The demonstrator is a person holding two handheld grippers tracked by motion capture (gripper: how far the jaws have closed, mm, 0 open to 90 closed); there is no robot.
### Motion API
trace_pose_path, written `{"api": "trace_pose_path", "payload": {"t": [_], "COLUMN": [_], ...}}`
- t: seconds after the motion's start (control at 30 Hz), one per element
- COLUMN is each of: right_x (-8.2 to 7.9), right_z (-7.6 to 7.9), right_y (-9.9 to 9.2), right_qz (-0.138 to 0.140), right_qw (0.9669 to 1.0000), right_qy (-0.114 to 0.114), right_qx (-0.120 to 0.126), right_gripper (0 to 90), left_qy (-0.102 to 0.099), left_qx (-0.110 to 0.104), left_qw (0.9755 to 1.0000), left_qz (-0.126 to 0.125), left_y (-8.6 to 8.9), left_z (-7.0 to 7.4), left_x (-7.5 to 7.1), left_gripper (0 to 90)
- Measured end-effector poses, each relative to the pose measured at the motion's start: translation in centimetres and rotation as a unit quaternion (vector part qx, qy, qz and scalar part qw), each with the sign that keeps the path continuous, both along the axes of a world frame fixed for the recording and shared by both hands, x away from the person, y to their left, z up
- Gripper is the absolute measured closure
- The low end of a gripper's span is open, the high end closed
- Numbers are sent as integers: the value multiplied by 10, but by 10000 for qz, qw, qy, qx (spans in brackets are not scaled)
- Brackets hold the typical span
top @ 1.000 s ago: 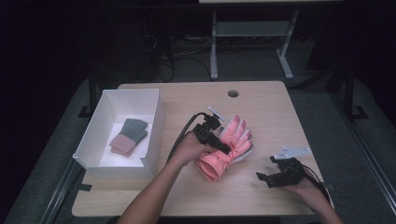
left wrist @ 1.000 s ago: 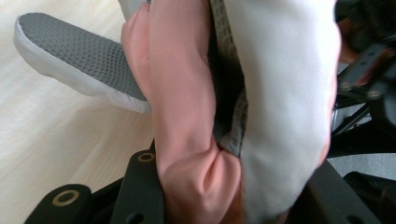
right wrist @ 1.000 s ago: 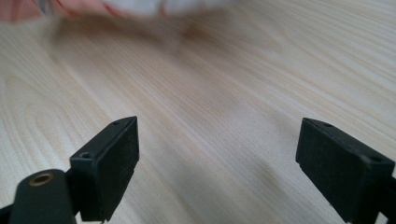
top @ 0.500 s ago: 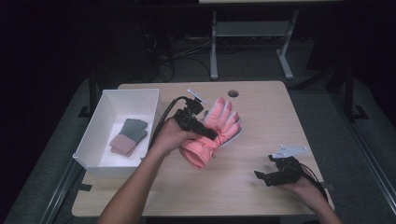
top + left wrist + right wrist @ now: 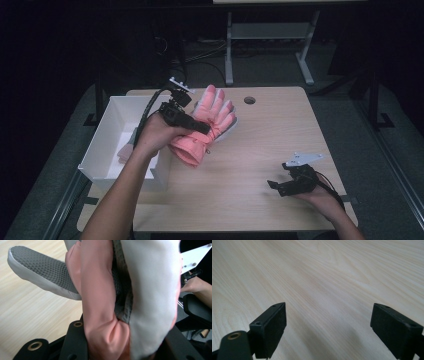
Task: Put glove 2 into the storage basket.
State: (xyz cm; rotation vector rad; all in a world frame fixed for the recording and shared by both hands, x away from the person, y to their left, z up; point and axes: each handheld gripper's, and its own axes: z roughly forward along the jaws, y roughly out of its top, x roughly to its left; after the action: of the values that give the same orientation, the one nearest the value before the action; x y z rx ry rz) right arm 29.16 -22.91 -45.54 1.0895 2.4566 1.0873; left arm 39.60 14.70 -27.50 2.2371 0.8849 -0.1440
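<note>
The table [image 5: 260, 165] was seen from above and forward by the high view. The glove [image 5: 140, 290] was pressed close in the left gripper view; bare tabletop was skimmed low by the right gripper view.

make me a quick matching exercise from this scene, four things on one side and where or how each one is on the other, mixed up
Things:
1. pink glove
2. right gripper
3. white box
4. round hole

Places or states:
A. at the left edge of the table
B. in the tabletop near its far edge
C. clamped in the left gripper, lifted above the table
D. open, with nothing between its fingers, low over bare wood

Pairs: 1-C, 2-D, 3-A, 4-B
</note>
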Motion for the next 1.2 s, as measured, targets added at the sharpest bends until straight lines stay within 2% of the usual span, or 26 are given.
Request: {"api": "trace_pose_path", "payload": {"t": [0.17,0.37,0.6,0.67,0.77,0.97,1.03,1.13,1.2], "right_x": [5,7,7,7,7,7,7,7,7], "right_z": [0,-1,-1,-1,-1,-1,-1,-1,-1], "right_y": [5,7,7,7,6,6,6,5,6], "right_qz": [56,119,84,87,88,72,63,57,45], "right_qw": [10000,9999,10000,10000,10000,10000,10000,10000,10000], "right_qy": [-16,-39,-26,-23,-23,21,17,34,29], "right_qx": [23,8,-8,-14,-23,-40,-24,-38,-24], "right_gripper": [130,130,130,130,131,131,131,131,131], "left_qy": [-63,-130,-172,-173,-202,-70,31,147,224], "left_qx": [12,24,29,-1,77,223,197,267,301], "left_qw": [9997,9975,9935,9917,9888,9802,9781,9748,9735], "left_qz": [255,689,1128,1277,1477,1966,2071,2211,2258], "left_y": [24,61,102,113,128,162,171,178,181], "left_z": [9,17,22,22,20,1,-8,-22,-32], "left_x": [-1,-1,-2,-3,-4,-2,1,4,6], "left_gripper": [610,610,609,610,610,610,609,609,609]}}
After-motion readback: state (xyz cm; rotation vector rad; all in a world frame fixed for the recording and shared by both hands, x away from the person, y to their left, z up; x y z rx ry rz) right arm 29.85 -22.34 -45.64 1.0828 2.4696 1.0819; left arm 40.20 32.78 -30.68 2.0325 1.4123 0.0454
